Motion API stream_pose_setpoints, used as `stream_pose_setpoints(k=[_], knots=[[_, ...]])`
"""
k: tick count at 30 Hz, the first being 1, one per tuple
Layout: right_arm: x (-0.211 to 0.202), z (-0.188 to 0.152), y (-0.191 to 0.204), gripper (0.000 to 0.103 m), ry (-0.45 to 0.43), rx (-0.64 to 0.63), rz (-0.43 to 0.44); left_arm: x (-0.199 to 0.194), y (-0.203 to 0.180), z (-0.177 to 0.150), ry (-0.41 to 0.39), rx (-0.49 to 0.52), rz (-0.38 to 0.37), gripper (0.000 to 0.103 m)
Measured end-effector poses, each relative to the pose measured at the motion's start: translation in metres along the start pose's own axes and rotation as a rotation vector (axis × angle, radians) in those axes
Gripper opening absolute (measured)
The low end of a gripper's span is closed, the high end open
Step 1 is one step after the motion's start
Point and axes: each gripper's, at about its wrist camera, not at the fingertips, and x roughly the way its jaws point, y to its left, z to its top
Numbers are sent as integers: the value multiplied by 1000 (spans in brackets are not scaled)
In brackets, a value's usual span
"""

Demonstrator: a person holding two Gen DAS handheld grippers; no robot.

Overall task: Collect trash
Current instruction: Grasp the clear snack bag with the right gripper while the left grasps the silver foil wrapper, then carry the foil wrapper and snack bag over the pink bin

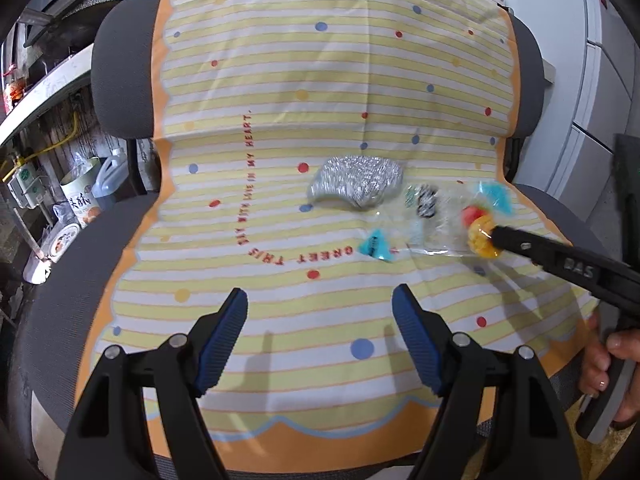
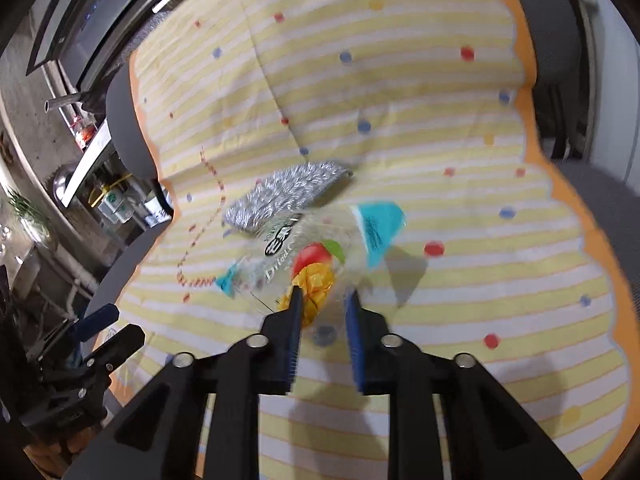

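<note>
A clear plastic snack bag (image 2: 316,256) with fruit print and blue corners lies crumpled on the striped cloth (image 2: 400,100); it shows too in the left wrist view as the bag (image 1: 436,216). My right gripper (image 2: 324,300) is shut on the bag's near end, its pads pinching the yellow print. From the left wrist view the right gripper (image 1: 496,237) reaches in from the right. A silvery crinkled pad (image 1: 356,182) rests just beyond the bag, also visible as the pad (image 2: 280,196). My left gripper (image 1: 320,292) stands open over bare cloth, short of both items.
The cloth (image 1: 320,80) drapes a grey chair (image 1: 120,60) with padded sides. A person's hand (image 1: 608,356) holds the right tool. Tins and a jug (image 1: 108,180) stand on the floor at left; white cabinets (image 1: 600,100) stand at right.
</note>
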Motion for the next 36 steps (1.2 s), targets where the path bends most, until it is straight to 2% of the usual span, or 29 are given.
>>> stream_pose_setpoints(k=[1,4,6,8,12,16,19,23,26,27,29,30,32,34,36], knots=[[-10,2,4,4,-32,-42,-41,0,1,3,-1,2,7,73],[-43,6,9,0,-129,-155,-172,2,6,15,-4,-4,18,73],[-61,8,4,0,-178,-186,-242,7,8,22,1,-9,22,73],[-75,10,-7,0,-209,-178,-275,16,10,31,8,-18,12,73],[-86,13,-27,0,-235,-153,-303,41,2,50,40,-26,-46,73],[-86,14,-34,0,-237,-143,-297,70,-21,67,50,60,-23,73],[-82,16,-34,1,-240,-144,-289,91,-33,81,68,84,-24,78],[-78,19,-38,1,-242,-142,-274,120,-36,94,117,68,-40,81],[-77,18,-39,1,-241,-148,-268,143,-31,101,167,22,-84,80],[-76,18,-40,1,-239,-148,-264,148,-29,101,178,16,-86,78],[-76,17,-40,1,-237,-146,-258,156,-29,101,201,11,-85,53],[-76,16,-40,1,-237,-147,-258,158,-30,99,202,16,-82,46],[-78,15,-40,1,-236,-149,-256,152,-35,97,180,54,-62,14],[-82,13,-39,1,-239,-150,-256,141,-37,96,150,50,-65,9],[-90,10,-37,1,-244,-145,-253,120,-45,95,96,69,-51,8]])
